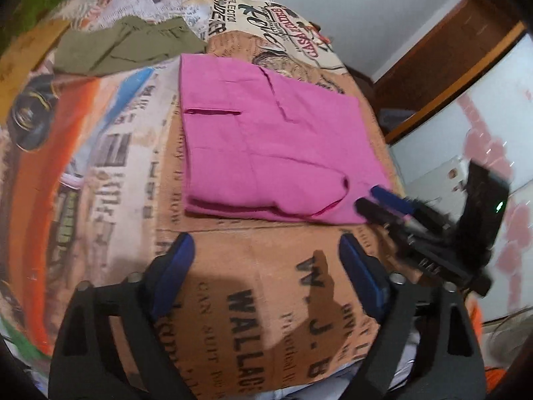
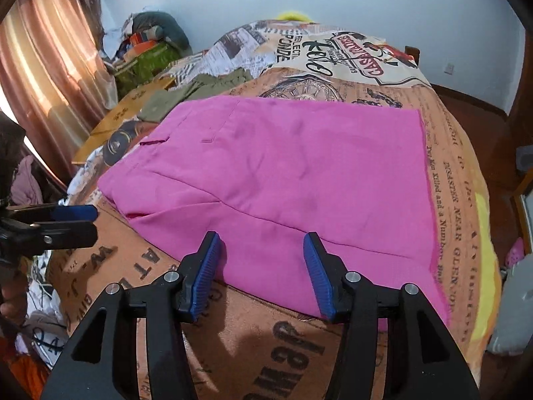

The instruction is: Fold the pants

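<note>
The pink pants lie folded into a flat rectangle on the printed bedspread; they fill the middle of the right wrist view. My left gripper is open and empty, just short of the pants' near edge. My right gripper is open and empty, its fingertips over the pants' near edge. The right gripper also shows in the left wrist view at the pants' near right corner. The left gripper shows at the left edge of the right wrist view.
An olive-green garment lies crumpled on the bed beyond the pants, also in the right wrist view. A pile of clothes and bags sits at the far left by a curtain. The bed edge drops off at the right.
</note>
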`<action>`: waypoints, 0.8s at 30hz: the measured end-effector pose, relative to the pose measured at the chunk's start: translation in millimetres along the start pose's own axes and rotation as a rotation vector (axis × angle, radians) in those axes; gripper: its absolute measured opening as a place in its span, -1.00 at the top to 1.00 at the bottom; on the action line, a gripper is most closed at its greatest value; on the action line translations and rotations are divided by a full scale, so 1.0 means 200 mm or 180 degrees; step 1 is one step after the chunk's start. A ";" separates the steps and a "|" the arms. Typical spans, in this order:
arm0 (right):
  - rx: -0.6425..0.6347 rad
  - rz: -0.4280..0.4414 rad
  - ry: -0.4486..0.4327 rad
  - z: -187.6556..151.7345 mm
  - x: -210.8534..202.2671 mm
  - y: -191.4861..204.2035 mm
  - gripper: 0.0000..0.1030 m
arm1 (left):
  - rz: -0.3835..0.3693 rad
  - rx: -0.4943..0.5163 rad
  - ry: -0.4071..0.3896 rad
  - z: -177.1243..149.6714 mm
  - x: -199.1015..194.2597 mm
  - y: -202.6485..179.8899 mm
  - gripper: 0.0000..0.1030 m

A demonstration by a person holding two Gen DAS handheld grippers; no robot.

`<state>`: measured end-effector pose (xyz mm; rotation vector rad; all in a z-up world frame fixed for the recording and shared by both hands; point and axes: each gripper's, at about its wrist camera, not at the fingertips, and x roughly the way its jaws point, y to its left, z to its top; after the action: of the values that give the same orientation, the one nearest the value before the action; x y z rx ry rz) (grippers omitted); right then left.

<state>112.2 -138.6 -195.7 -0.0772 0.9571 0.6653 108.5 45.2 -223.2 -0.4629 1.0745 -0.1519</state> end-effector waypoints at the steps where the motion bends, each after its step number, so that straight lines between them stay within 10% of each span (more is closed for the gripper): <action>1: 0.0008 0.0016 -0.0003 0.00 0.00 0.00 0.05 | -0.0082 -0.0051 0.0011 0.01 0.02 0.01 -0.84; 11: 0.0063 0.0124 -0.0013 -0.02 0.00 -0.01 0.03 | -0.0275 -0.0122 0.0020 0.14 0.12 0.01 -0.83; 17: 0.0087 0.0147 -0.0022 -0.02 0.00 0.00 0.01 | -0.0323 -0.0228 0.0045 0.23 0.17 0.05 -0.18; 19: 0.0102 0.0150 -0.0017 -0.02 0.00 -0.01 0.01 | -0.0312 -0.0288 0.0053 0.26 0.19 0.08 0.34; 24: 0.0135 0.0133 0.0034 0.00 0.01 -0.01 0.00 | -0.0257 -0.0148 -0.0055 0.29 0.17 0.07 0.56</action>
<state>113.8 -139.2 -197.0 -0.0233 0.9848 0.6834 173.6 62.3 -233.7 -0.5490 1.0446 -0.1942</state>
